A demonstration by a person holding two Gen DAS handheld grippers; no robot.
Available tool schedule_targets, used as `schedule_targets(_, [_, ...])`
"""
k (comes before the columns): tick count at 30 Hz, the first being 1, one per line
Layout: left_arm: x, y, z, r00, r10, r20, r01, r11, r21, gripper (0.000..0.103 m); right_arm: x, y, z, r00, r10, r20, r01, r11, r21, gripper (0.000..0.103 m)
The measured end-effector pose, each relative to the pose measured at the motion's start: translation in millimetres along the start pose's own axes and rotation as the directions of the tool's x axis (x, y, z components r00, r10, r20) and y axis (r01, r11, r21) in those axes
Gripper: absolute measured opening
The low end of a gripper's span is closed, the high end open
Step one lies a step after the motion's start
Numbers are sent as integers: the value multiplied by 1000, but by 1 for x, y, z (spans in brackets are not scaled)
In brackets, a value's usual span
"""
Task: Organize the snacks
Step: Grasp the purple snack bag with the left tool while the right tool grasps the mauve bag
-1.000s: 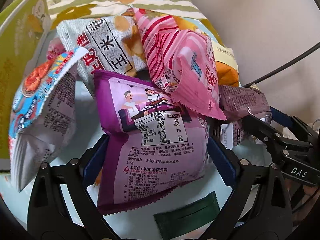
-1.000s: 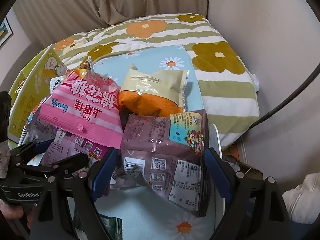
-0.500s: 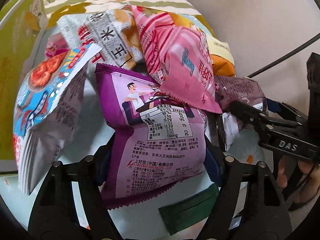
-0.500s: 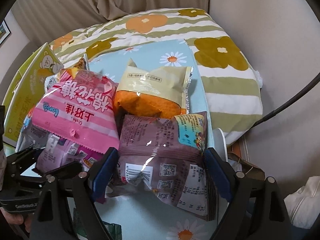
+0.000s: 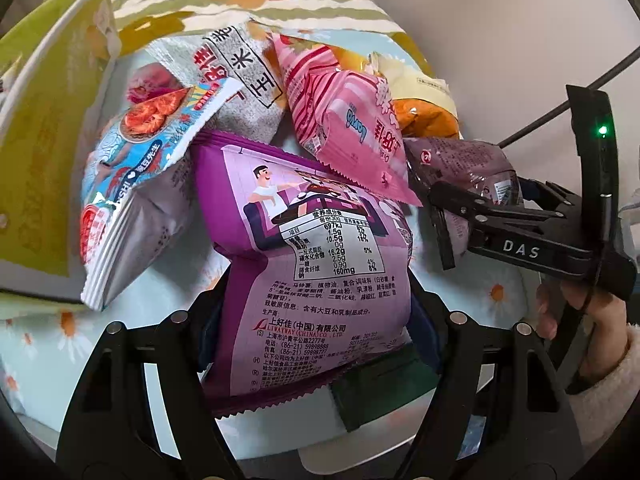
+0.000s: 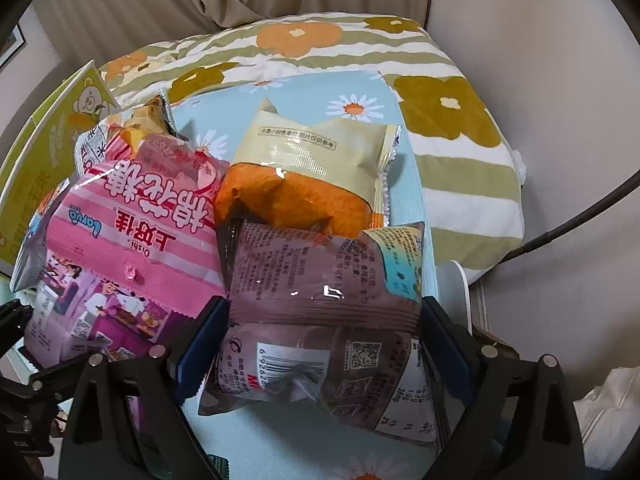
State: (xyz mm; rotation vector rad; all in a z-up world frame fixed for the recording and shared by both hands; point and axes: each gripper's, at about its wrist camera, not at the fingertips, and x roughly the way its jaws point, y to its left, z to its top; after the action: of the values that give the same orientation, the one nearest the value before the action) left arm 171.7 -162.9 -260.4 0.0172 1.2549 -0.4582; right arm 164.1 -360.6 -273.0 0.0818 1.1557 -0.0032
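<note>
The left tool [image 5: 316, 316] is pinched on the purple bag [image 5: 308, 264] at lower centre of its view, and the right tool [image 6: 324, 344] grips the mauve packet [image 6: 320, 320] at lower centre of its own. The risk, as I judge it: the pink bag [image 5: 348, 132] overlaps the purple bag's top edge, so lifting could drag it and topple the leaning heap; crinkly foil may also slip from the pads. Counted on the daisy cloth [image 6: 304, 440] of the counter: one purple, one mauve, one pink, one orange-and-cream packet [image 6: 316, 168], one grey-white bag [image 5: 236, 76], one blue-and-red bag [image 5: 132, 168], one dark green sachet [image 5: 384, 384].
</note>
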Motion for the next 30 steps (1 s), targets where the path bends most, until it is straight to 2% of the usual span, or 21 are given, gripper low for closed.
schedule_targets(8, [-17, 0, -7, 999, 23, 40, -22, 999, -24, 73, -11, 8, -11, 1000, -12, 25, 13, 999, -37, 74])
schedule_targets(21, [-66, -3, -29, 988, 53, 143, -44, 997, -68, 72, -70, 13, -32, 994, 24, 103, -20, 999, -39, 72])
schedule_targets(27, [-103, 1, -40, 974, 80, 211, -58, 993, -105, 72, -102, 27, -31, 986, 64, 153, -52, 995, -79, 72])
schedule_targets(30, [-126, 5, -43, 961, 104, 257, -74, 990, -121, 73, -116, 37, -27, 980, 86, 178, -68, 992, -105, 72])
